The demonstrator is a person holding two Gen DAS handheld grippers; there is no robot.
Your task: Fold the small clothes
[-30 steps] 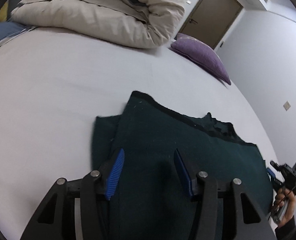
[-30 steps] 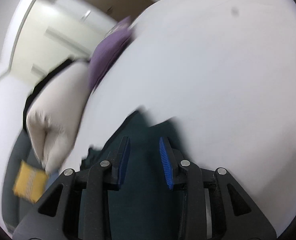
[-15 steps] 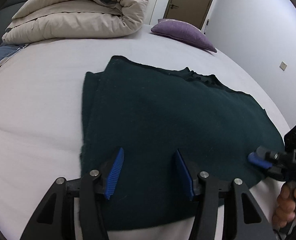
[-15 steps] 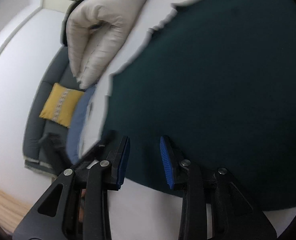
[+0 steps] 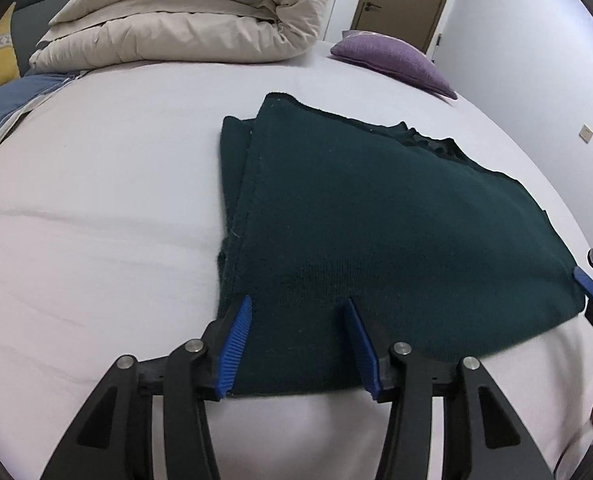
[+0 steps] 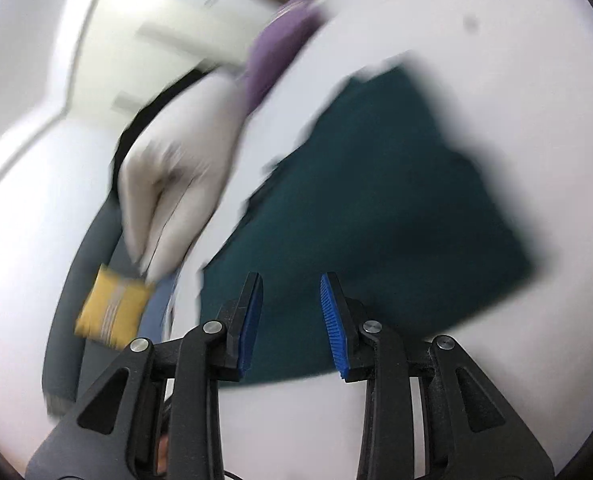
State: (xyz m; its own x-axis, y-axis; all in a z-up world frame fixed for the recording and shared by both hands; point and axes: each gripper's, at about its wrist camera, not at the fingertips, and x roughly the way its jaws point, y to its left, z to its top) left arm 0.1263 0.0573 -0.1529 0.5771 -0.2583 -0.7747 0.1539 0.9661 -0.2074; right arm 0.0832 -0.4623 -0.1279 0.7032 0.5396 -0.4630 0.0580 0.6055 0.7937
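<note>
Both grippers have pulled back: the left gripper (image 5: 298,334) hangs with fingers apart over the sweater's (image 5: 376,232) near edge, and the right gripper (image 6: 290,326) is likewise spread, holding nothing. Released, the sweater lies folded mid-bed (image 5: 96,200), left flap tucked under, so another fold probably comes next

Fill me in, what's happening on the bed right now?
A person with a claw in each hand is folding a dark green sweater laid flat on the white bed. The left claw is open over the sweater's near edge, gripping nothing. The right claw is also open and empty at the garment's edge; its view is motion-blurred. A rolled duvet and purple pillow sit beyond.
</note>
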